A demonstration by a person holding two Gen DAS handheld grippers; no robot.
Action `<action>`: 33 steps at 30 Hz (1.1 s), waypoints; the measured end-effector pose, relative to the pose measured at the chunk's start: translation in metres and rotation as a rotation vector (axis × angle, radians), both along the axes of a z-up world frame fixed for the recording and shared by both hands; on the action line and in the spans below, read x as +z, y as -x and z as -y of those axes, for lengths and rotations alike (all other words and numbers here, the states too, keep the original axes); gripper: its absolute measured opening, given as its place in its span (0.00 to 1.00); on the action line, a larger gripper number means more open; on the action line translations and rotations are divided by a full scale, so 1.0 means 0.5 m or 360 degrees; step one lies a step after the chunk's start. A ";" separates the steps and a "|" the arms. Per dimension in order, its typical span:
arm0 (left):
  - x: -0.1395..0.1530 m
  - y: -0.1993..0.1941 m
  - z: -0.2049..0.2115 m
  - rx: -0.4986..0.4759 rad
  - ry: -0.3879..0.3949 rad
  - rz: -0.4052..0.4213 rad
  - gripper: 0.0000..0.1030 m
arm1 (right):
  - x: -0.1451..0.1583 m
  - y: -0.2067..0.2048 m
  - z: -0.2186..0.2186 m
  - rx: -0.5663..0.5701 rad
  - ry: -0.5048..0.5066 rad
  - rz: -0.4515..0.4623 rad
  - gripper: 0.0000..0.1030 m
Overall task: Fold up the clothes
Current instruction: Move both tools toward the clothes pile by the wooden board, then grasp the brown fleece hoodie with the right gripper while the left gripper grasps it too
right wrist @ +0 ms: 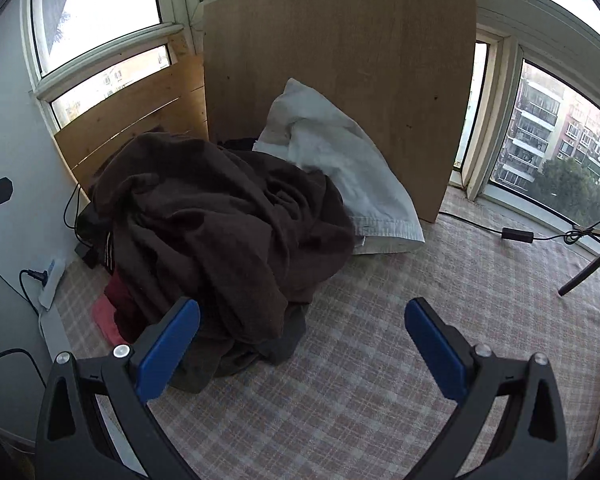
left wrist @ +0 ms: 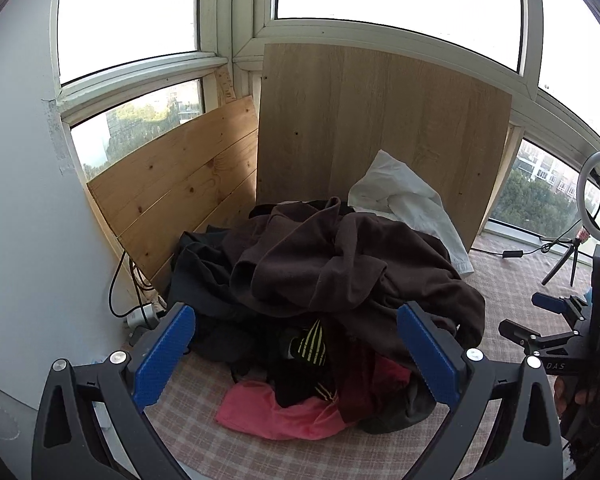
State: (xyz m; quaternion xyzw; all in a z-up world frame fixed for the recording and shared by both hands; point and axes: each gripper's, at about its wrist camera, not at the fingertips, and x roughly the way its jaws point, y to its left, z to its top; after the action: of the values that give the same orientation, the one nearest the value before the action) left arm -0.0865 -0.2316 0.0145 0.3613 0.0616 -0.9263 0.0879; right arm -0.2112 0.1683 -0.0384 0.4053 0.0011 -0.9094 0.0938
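A heap of clothes lies on a checked cloth surface (right wrist: 380, 320). On top sprawls a dark brown garment (left wrist: 340, 264) (right wrist: 220, 216). Behind it rests a white garment (left wrist: 408, 196) (right wrist: 340, 160). A pink piece (left wrist: 268, 408) (right wrist: 104, 312), a dark red piece (left wrist: 364, 380) and a black piece with yellow-green stripes (left wrist: 312, 344) poke out at the heap's near side. My left gripper (left wrist: 296, 356) is open just in front of the heap, with nothing between its blue pads. My right gripper (right wrist: 302, 348) is open over the cloth beside the heap's right edge; it also shows in the left wrist view (left wrist: 540, 316).
Two wooden boards (left wrist: 380, 136) (left wrist: 180, 184) lean against the windows behind the heap. A ring light on a small tripod (left wrist: 596, 208) stands at the right, its cable (right wrist: 516, 235) crossing the cloth. A power strip and cables (right wrist: 52, 276) lie by the left wall.
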 end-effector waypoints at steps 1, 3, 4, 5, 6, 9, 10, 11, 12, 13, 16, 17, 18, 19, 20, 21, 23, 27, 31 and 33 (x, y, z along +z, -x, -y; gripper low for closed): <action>-0.004 0.012 0.008 -0.0014 0.0006 0.0009 0.99 | -0.007 0.019 0.013 0.0007 -0.0001 0.0011 1.00; -0.013 0.031 0.022 -0.0034 0.0022 0.0019 0.99 | -0.017 0.052 0.036 0.0013 -0.0003 0.0025 1.00; -0.017 0.040 0.029 -0.0042 0.0029 0.0022 0.99 | -0.022 0.068 0.047 0.0016 -0.0005 0.0032 1.00; -0.020 0.049 0.035 -0.0049 0.0032 0.0026 0.99 | -0.027 0.082 0.057 0.0021 -0.0007 0.0038 1.00; -0.024 0.059 0.041 -0.0055 0.0032 0.0030 0.99 | -0.029 0.095 0.065 0.0027 -0.0010 0.0046 1.00; -0.038 0.088 0.058 -0.0058 0.0018 0.0046 0.99 | -0.034 0.128 0.088 0.0047 -0.0040 0.0054 1.00; -0.042 0.099 0.062 -0.0061 0.0018 0.0053 0.99 | -0.035 0.138 0.096 0.0056 -0.0058 0.0057 1.00; -0.047 0.109 0.066 -0.0065 0.0016 0.0060 0.99 | -0.037 0.148 0.104 0.0066 -0.0076 0.0060 1.00; -0.053 0.118 0.069 -0.0070 0.0013 0.0067 0.99 | -0.038 0.156 0.112 0.0078 -0.0093 0.0062 1.00; -0.059 0.127 0.073 -0.0074 0.0010 0.0075 0.99 | -0.040 0.163 0.119 0.0086 -0.0109 0.0065 1.00; -0.073 0.148 0.081 -0.0072 0.0005 0.0096 0.99 | -0.046 0.176 0.140 0.0108 -0.0166 0.0039 1.00; -0.076 0.153 0.084 -0.0074 0.0003 0.0100 0.99 | -0.047 0.179 0.147 0.0117 -0.0183 0.0023 1.00; -0.078 0.157 0.085 -0.0081 0.0002 0.0102 0.99 | -0.048 0.181 0.152 0.0133 -0.0190 0.0005 0.99; -0.080 0.160 0.085 -0.0086 0.0004 0.0103 0.99 | -0.049 0.181 0.156 0.0158 -0.0182 -0.0013 0.97; -0.080 0.163 0.086 -0.0088 0.0013 0.0100 0.99 | -0.050 0.183 0.156 0.0193 -0.0147 -0.0006 0.84; -0.080 0.164 0.087 -0.0089 0.0021 0.0097 0.99 | -0.051 0.187 0.154 0.0240 -0.0077 0.0036 0.58; -0.076 0.164 0.091 -0.0089 0.0030 0.0087 0.99 | -0.044 0.202 0.143 0.0268 0.0054 0.0124 0.22; -0.060 0.153 0.098 -0.0095 0.0043 0.0055 0.99 | 0.060 0.187 0.091 0.0248 0.0230 0.0044 0.07; -0.042 0.136 0.083 -0.0162 0.0049 0.0019 0.99 | 0.180 0.095 0.017 0.0169 0.0232 -0.0107 0.07; -0.033 0.127 0.073 -0.0202 0.0051 0.0001 0.99 | 0.241 0.027 -0.025 0.0111 0.0181 -0.0192 0.07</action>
State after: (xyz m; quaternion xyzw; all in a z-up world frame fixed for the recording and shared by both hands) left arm -0.1501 -0.2683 -0.0022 0.3632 0.0237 -0.9308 0.0348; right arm -0.2246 0.1808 0.0820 0.3435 -0.0308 -0.9269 0.1482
